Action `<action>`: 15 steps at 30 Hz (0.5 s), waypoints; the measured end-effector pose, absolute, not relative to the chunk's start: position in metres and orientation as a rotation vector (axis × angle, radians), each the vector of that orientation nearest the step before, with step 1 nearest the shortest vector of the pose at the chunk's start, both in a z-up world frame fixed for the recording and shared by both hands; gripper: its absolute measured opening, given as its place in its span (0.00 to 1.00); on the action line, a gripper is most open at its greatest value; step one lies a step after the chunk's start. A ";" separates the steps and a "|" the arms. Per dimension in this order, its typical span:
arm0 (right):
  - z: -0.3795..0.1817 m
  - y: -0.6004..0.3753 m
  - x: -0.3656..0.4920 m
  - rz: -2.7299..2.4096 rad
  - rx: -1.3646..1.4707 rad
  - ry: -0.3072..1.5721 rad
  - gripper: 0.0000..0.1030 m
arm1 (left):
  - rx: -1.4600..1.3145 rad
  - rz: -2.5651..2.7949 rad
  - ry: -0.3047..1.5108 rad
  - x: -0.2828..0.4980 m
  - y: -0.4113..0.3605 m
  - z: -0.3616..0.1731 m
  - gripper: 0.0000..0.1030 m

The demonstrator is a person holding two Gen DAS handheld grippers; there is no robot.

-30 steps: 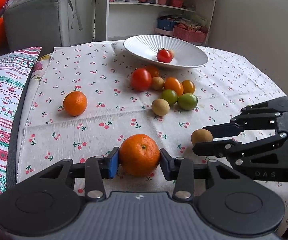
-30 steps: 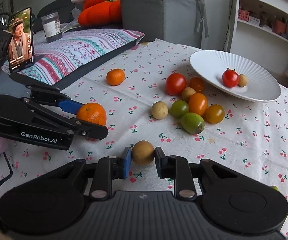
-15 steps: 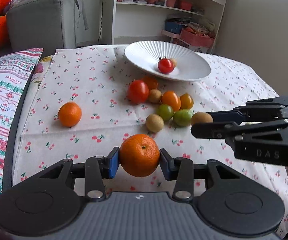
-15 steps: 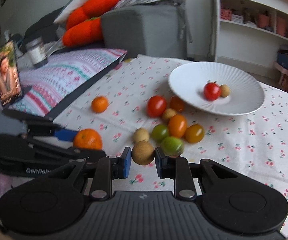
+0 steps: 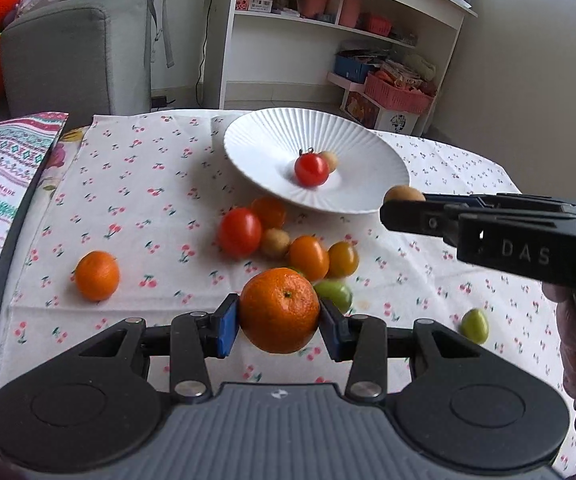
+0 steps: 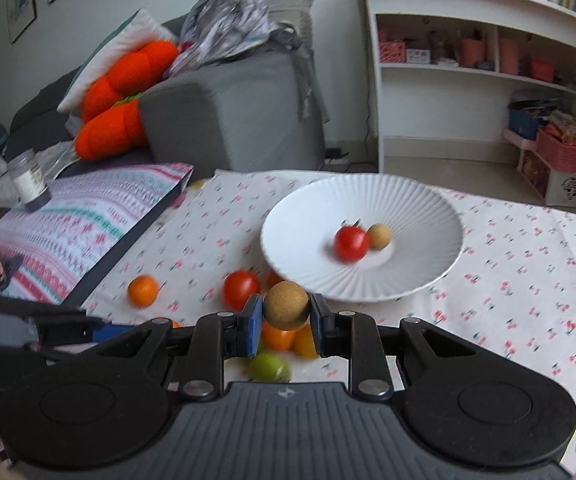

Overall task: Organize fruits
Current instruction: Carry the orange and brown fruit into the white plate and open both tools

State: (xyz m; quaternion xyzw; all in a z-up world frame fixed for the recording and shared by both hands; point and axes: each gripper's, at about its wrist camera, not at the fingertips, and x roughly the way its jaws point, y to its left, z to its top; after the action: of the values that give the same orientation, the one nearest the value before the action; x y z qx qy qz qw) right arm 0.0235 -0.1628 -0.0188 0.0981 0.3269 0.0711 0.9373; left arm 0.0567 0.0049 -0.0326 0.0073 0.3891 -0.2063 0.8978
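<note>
left wrist view: the left gripper [image 5: 279,322] is pinching a mandarin [image 5: 279,309] between its blue pads, holding it above the cherry-print tablecloth [image 5: 144,184] in front of the loose pile of small tomatoes [image 5: 240,231]. right wrist view: the right gripper [image 6: 286,322] is squeezing a small brown round fruit [image 6: 286,305] near the front rim of the white plate [image 6: 299,216], which is carrying a red tomato [image 6: 351,243] and another brown fruit [image 6: 379,236]. a second mandarin [image 5: 97,275] is lying alone on the cloth.
</note>
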 end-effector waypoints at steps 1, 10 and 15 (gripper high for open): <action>-0.018 -0.166 0.025 0.142 0.208 0.666 0.22 | 0.009 -0.427 0.804 0.058 0.002 -0.031 0.31; -0.016 -0.196 0.038 0.135 0.287 0.650 0.22 | 0.000 -0.445 0.773 0.072 -0.030 -0.019 0.31; -0.019 -0.206 0.048 0.106 0.298 0.670 0.22 | 0.014 -0.450 0.760 0.090 -0.047 -0.016 0.31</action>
State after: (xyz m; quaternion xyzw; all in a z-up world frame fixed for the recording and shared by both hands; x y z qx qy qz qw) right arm 0.0477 -0.2059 -0.0187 0.1456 0.3273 0.0520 0.9322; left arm 0.0902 -0.0468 -0.0159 0.0067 0.3676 -0.2178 0.9041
